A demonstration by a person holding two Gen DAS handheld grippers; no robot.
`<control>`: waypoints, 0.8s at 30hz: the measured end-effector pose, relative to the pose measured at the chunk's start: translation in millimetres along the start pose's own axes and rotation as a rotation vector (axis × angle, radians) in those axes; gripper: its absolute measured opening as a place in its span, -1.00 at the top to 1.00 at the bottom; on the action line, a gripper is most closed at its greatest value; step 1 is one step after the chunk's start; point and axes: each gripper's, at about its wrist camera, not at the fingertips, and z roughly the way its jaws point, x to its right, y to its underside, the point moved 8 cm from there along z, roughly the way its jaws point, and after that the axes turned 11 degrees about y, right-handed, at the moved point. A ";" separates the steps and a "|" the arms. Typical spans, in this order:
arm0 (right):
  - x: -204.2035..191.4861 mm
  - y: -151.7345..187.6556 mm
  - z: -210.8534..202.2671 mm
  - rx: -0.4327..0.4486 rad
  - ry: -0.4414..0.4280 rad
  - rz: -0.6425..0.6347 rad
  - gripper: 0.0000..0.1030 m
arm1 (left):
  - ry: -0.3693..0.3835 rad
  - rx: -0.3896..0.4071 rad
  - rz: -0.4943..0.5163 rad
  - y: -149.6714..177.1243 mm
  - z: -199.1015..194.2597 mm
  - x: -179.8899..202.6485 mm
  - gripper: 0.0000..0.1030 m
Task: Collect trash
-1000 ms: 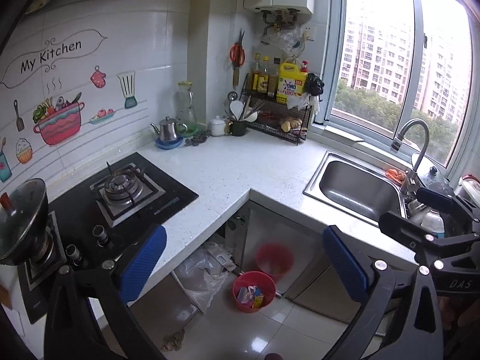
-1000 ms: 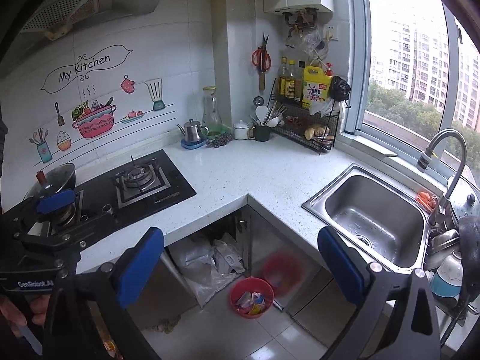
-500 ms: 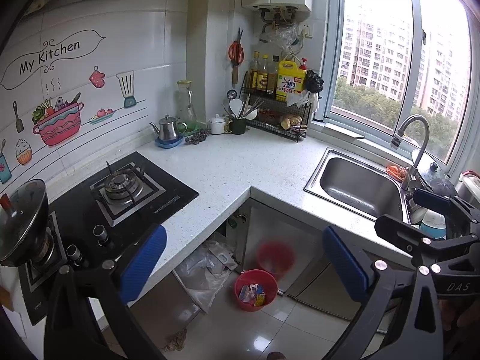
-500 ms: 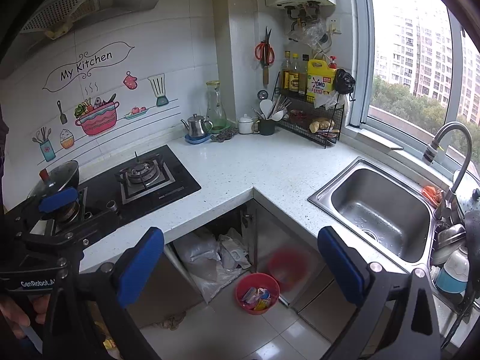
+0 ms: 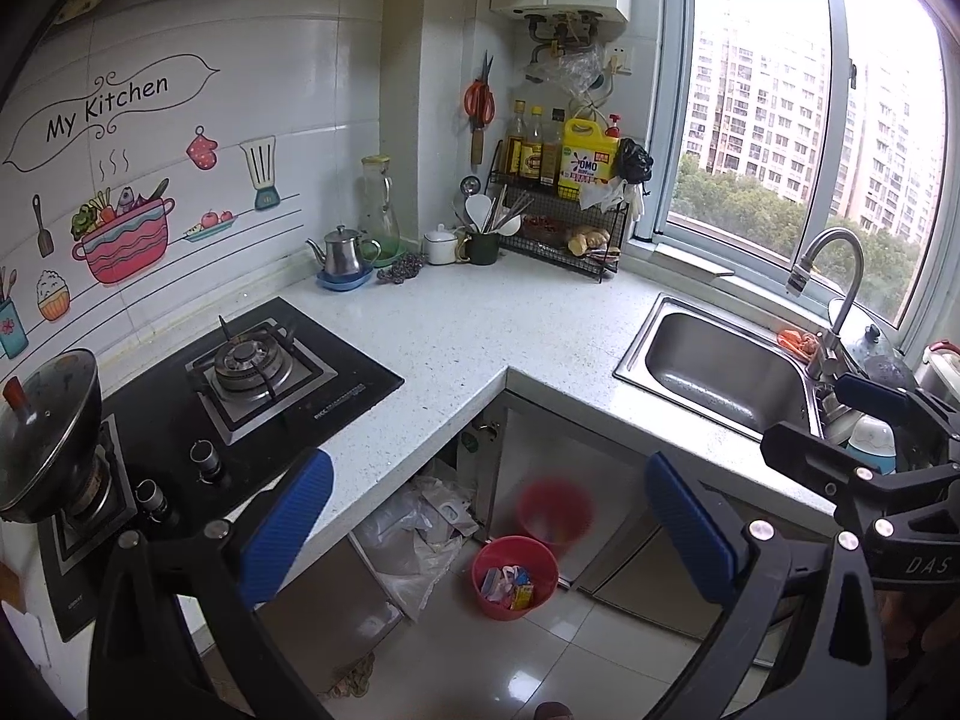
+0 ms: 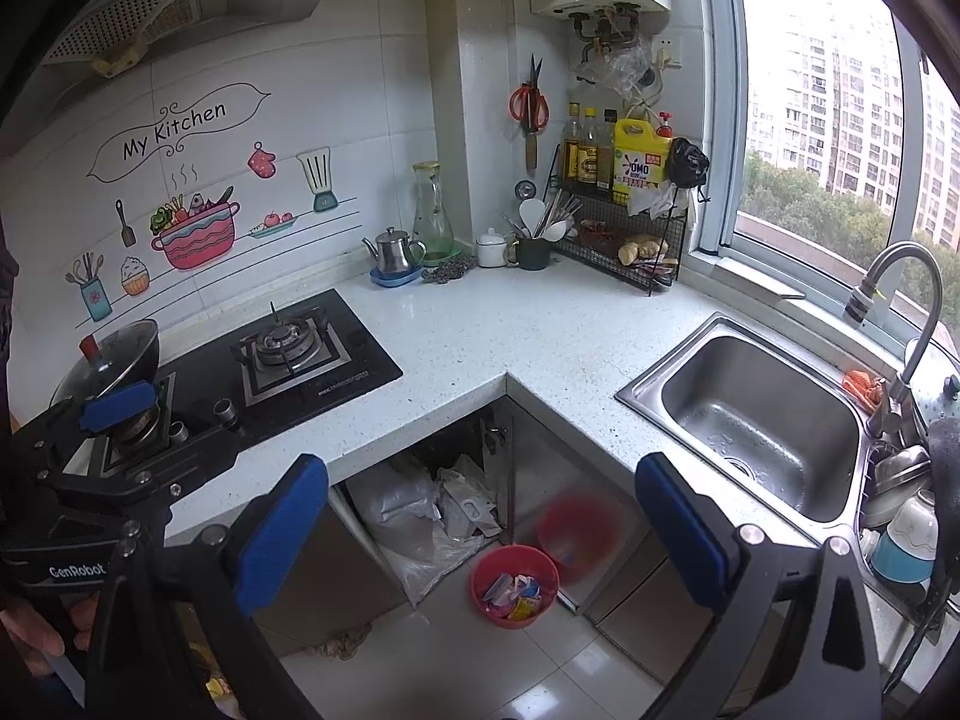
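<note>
A small red bin [image 5: 515,576] [image 6: 515,584] stands on the tiled floor below the corner of the white counter, holding several colourful wrappers. My left gripper [image 5: 489,531] hangs open high above it, blue pads wide apart with nothing between them. My right gripper [image 6: 480,531] is likewise open and empty, held at about the same height. Each gripper shows in the other's view: the right one at the far right edge [image 5: 864,420], the left one at the far left edge [image 6: 120,414] with a hand under it.
Clear plastic bags [image 6: 420,516] fill the open cabinet under the counter [image 5: 480,324]. A black gas hob [image 5: 240,384] with a lidded pot [image 5: 45,420] lies left, a steel sink [image 6: 750,414] with tap right. Kettle, bottles and a rack stand at the back corner.
Both grippers have drifted slightly back and up, so the counter and red bin sit a little farther off. Both stay open and empty.
</note>
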 end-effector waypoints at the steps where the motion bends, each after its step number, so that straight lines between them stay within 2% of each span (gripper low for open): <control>1: -1.0 -0.2 0.0 -0.001 0.001 0.000 -0.99 | -0.001 0.001 0.001 -0.1 -0.3 -0.2 -1.00; 8: -4.1 -0.1 -0.8 0.010 0.027 -0.007 -0.99 | 0.006 -0.008 0.002 2.2 1.4 2.6 -1.00; 24: -16.4 2.9 0.1 0.002 0.024 -0.008 -0.99 | 0.001 -0.010 0.009 4.0 -3.2 -6.1 -1.00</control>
